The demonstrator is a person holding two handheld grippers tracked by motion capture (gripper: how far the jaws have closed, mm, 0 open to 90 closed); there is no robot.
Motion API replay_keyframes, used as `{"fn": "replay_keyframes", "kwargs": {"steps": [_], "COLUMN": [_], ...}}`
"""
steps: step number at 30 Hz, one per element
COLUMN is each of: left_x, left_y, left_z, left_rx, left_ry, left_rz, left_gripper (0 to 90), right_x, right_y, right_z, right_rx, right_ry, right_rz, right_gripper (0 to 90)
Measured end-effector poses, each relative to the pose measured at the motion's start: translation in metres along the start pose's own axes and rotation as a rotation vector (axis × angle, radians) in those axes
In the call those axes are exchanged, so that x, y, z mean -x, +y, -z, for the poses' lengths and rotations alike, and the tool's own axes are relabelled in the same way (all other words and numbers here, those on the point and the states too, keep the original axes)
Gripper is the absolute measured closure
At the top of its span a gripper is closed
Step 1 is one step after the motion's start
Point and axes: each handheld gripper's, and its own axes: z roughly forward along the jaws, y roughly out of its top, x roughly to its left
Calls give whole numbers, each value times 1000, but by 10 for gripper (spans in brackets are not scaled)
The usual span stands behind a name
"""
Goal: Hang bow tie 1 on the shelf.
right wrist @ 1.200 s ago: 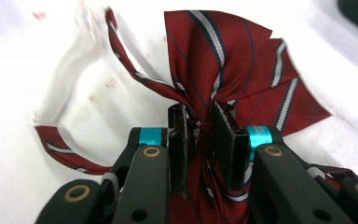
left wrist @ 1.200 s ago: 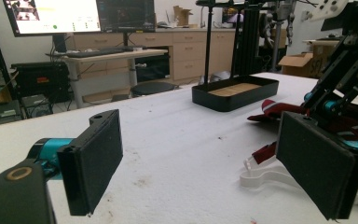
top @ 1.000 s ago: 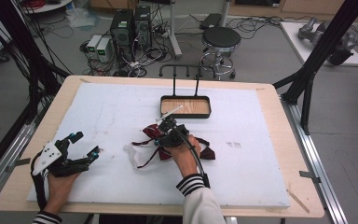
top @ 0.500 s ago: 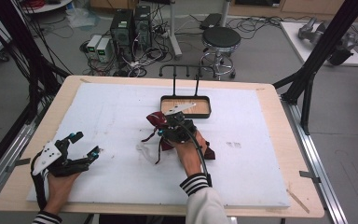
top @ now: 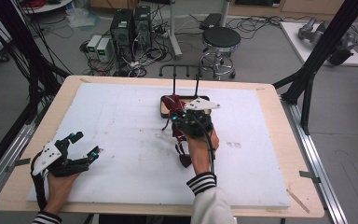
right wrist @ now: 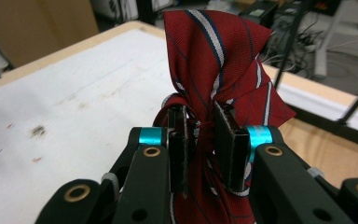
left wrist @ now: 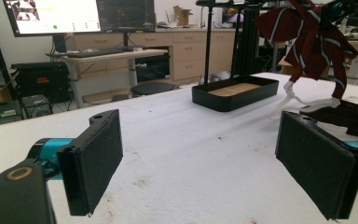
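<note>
A dark red tie point(top: 181, 140) with white and navy stripes is bunched up in my right gripper point(top: 176, 117), which is shut on it. The gripper holds it above the white mat, just in front of the black tray point(top: 164, 108). The tie's tail hangs down and trails on the mat toward the person. In the right gripper view the pads point(right wrist: 230, 140) pinch the bunched tie point(right wrist: 214, 51) near its fold. My left gripper point(top: 86, 143) rests open at the table's near left, with nothing between its pads point(left wrist: 93, 161). From there the tie point(left wrist: 307, 32) hangs at upper right.
The shallow black tray point(left wrist: 235, 95) has a wooden floor and a tall black rack point(top: 186, 70) rising from it. A white mat point(top: 121, 121) covers the wooden table. Something white point(left wrist: 293, 95) lies under the hanging tie. A stool and computers stand beyond the far edge.
My right gripper has lifted the tie off the mat and carried it away from the person toward the tray. The left gripper has stayed where it was.
</note>
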Motion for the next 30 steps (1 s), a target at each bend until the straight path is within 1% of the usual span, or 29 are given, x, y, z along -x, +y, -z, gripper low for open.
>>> {"fn": "replay_keyframes", "kwargs": {"steps": [3, 4, 6, 8, 10, 13, 14, 17, 20, 21, 22, 26, 27, 30], "left_x": [0, 0, 0, 0, 0, 0, 0, 0, 0, 0, 0, 0, 0, 0], "left_y": [0, 0, 0, 0, 0, 0, 0, 0, 0, 0, 0, 0, 0, 0], "left_z": [0, 0, 0, 0, 0, 0, 0, 0, 0, 0, 0, 0, 0, 1], "left_rx": [0, 0, 0, 0, 1, 2, 2, 4, 7, 8, 8, 8, 8, 10], "left_ry": [0, 0, 0, 0, 0, 0, 0, 0, 1, 1, 0, 0, 0, 1], "left_rz": [-1, 1, 1, 0, 0, 0, 1, 1, 5, 5, 4, 6, 7, 6], "left_gripper": [152, 152, 152, 152, 152, 152, 152, 152, 152, 152, 152, 152, 152, 152], "right_x": [6, 11, 12, 16, 21, 24, 26, 31, 40, 46, 46, 58, 62, 69], "right_y": [-1, -1, -1, -1, -1, 0, 0, 2, 5, 8, 8, 14, 15, 18], "right_z": [6, 9, 11, 14, 19, 23, 25, 32, 38, 41, 41, 45, 47, 49], "right_rx": [23, 46, 54, 74, 100, 114, 129, 156, 172, 182, 182, 195, 203, 218], "right_ry": [-17, -27, -31, -40, -54, -65, -76, -104, -128, -138, -138, -165, -179, -194], "right_rz": [-19, -24, -32, -38, -39, -35, -28, -29, -35, -43, -43, -48, -49, -54], "right_gripper": [765, 765, 765, 765, 765, 765, 765, 765, 765, 765, 765, 765, 765, 765]}}
